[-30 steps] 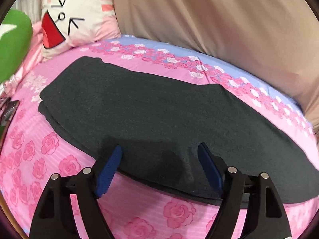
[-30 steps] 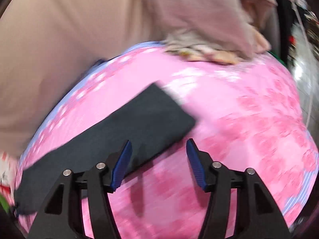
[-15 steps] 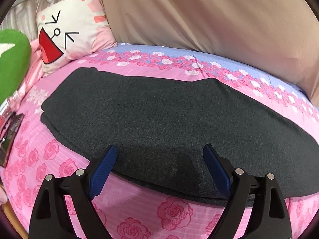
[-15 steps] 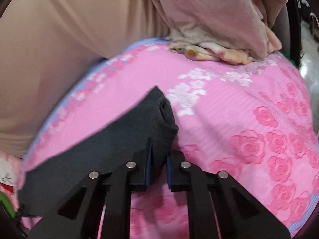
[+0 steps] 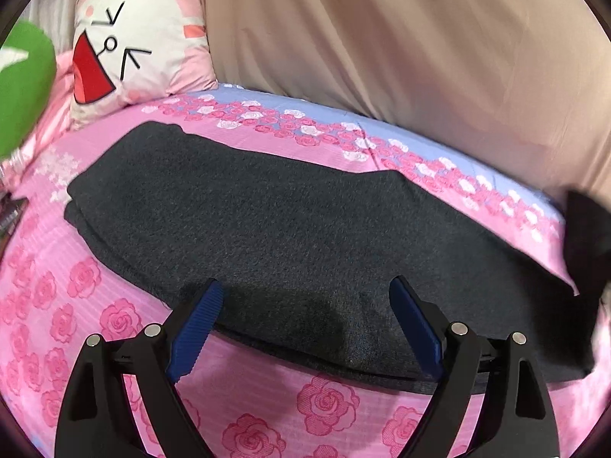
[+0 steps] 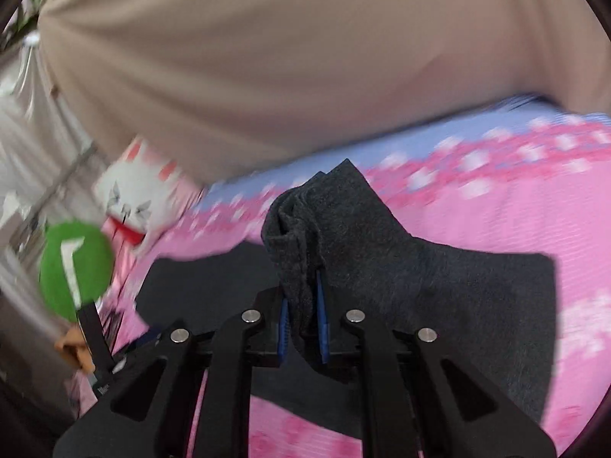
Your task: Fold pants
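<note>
Pants (image 5: pixel 290 229), dark grey and felt-like, lie lengthwise across the bed (image 5: pixel 324 404) on a pink sheet printed with roses, doubled so that a lower layer shows along the near edge. Far left in the left wrist view: a green round object (image 5: pixel 21 87), blurred, what it is cannot be told. Next to it a white-and-pink cartoon-face pillow (image 5: pixel 141 45) leans at the head of the bed. Behind the bed hangs a beige curtain (image 5: pixel 401 45). Left claw (image 5: pixel 305 318) hovers just above the near edge of the pants, jaws spread wide, blue pads (image 5: pixel 196 328) on either side with nothing pinched between them; its shadow falls on the cloth below. At the right edge of that view one end of the pants rises off the sheet as a dark blurred flap. Right wrist view: right claw (image 6: pixel 303 334) stands narrow, jaws easing open slightly, yet a bunched hem of the pants (image 6: pixel 382 259) is gripped between the blue pads and lifted clear of the bed, cloth draping down to the right. Background there is motion-blurred; the pillow (image 6: pixel 133 194) and the green object (image 6: pixel 76 267) show at left.
</note>
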`<state>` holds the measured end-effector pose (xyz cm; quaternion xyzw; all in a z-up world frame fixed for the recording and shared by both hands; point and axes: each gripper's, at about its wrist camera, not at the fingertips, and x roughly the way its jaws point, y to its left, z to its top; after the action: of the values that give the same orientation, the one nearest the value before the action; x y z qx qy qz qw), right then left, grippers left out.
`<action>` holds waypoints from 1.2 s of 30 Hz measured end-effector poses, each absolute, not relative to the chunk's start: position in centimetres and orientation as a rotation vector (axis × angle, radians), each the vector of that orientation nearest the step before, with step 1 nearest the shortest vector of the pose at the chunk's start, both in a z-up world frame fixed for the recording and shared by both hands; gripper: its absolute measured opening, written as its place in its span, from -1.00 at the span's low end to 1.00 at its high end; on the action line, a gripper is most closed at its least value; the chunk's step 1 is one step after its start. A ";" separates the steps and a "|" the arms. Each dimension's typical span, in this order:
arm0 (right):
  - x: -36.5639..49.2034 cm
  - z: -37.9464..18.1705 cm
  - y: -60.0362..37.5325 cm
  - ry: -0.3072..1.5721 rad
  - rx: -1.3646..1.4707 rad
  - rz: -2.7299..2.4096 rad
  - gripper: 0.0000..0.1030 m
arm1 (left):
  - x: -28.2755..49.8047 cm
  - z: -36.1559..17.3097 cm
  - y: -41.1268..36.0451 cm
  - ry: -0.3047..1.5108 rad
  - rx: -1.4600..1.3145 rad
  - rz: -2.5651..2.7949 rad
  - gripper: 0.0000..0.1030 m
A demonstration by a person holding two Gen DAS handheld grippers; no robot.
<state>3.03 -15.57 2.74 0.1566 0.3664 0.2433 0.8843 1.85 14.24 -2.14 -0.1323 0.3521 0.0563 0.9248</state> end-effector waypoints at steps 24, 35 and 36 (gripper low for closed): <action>1.6 -2.9 -6.5 0.842 -0.085 0.418 -0.85 | 1.0 -2.6 18.0 0.681 -0.526 0.001 0.68; 3.6 -3.2 -5.2 0.898 0.074 0.524 -0.65 | 0.9 -2.7 18.2 0.673 -0.553 -0.011 0.68; 3.0 -2.8 -6.0 0.894 0.110 0.537 -0.51 | 0.9 -2.7 18.3 0.672 -0.555 -0.011 0.68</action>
<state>3.04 -6.00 -2.80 0.0523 0.4268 0.2564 0.8657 0.90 18.28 -2.66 -0.2689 0.3254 -0.0054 0.9065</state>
